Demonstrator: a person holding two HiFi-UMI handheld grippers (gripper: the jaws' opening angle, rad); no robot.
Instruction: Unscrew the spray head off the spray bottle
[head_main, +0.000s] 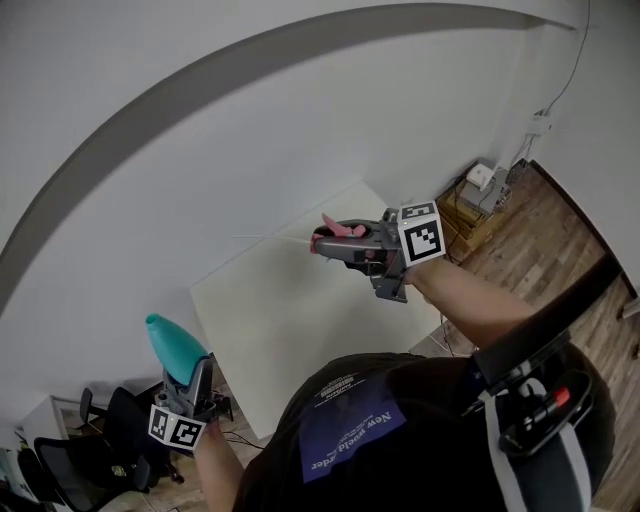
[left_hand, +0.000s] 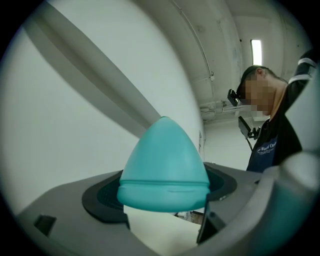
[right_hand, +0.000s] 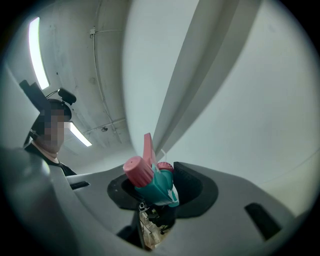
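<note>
The head camera looks steeply down from above the person (head_main: 350, 440) onto the white rectangular counter (head_main: 280, 320), from well above it. In it the left gripper (head_main: 188, 372) shows off the counter's left edge and the right gripper (head_main: 335, 240) over its far end.

The left gripper view looks along its fingers and up at wall and ceiling, with the teal dome-ended plastic bottle (left_hand: 164, 167) very close to the lens. The right gripper view likewise tilts upward, the pink-and-teal plastic spray head (right_hand: 150, 181) close before it.

All three views share the grey curved band (head_main: 200, 110) on the white wall. Both gripper views catch the person at one edge.
</note>
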